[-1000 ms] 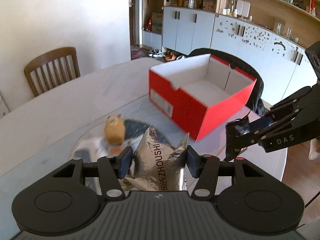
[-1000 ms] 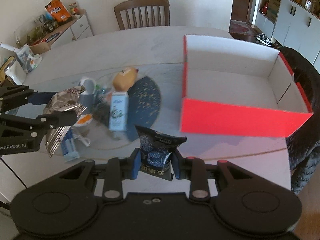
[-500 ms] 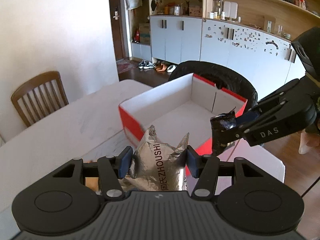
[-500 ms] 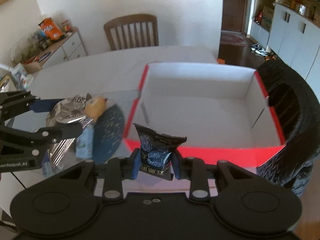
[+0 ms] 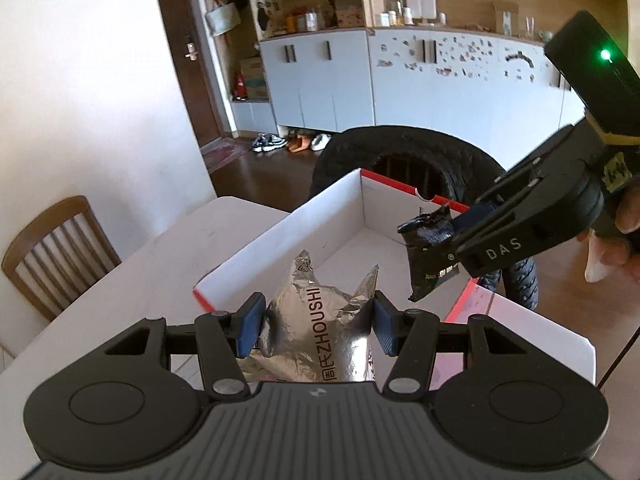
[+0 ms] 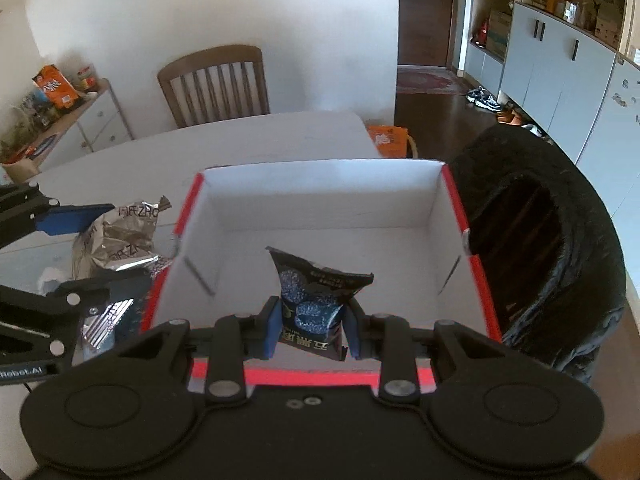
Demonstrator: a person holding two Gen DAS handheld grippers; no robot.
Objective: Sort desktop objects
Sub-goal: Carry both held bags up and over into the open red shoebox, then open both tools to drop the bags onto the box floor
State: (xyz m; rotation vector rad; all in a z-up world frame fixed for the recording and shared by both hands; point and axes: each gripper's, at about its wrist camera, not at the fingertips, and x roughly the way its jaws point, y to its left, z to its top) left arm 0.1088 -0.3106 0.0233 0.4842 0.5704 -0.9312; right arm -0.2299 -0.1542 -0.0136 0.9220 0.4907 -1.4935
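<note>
My left gripper [image 5: 318,322] is shut on a silver foil snack bag [image 5: 324,332] printed ZHOUSHI and holds it at the near left corner of the red box [image 5: 280,236] with white inside walls. My right gripper [image 6: 312,330] is shut on a small dark blue packet [image 6: 316,300] and holds it above the box's [image 6: 320,204] near edge. The right gripper and its packet [image 5: 430,252] show in the left wrist view over the box. The foil bag [image 6: 120,236] and left gripper [image 6: 80,256] show at the left of the right wrist view. The box floor looks bare.
The box stands on a white table [image 6: 260,136]. A black round padded chair back [image 6: 560,264] stands behind the box. A wooden chair [image 6: 216,80] is at the table's far side. A sideboard with snack packs [image 6: 56,92] is at the far left.
Both grippers have risen and moved from the pile of objects toward the box, each carrying its packet. The pile has dropped out of view.
</note>
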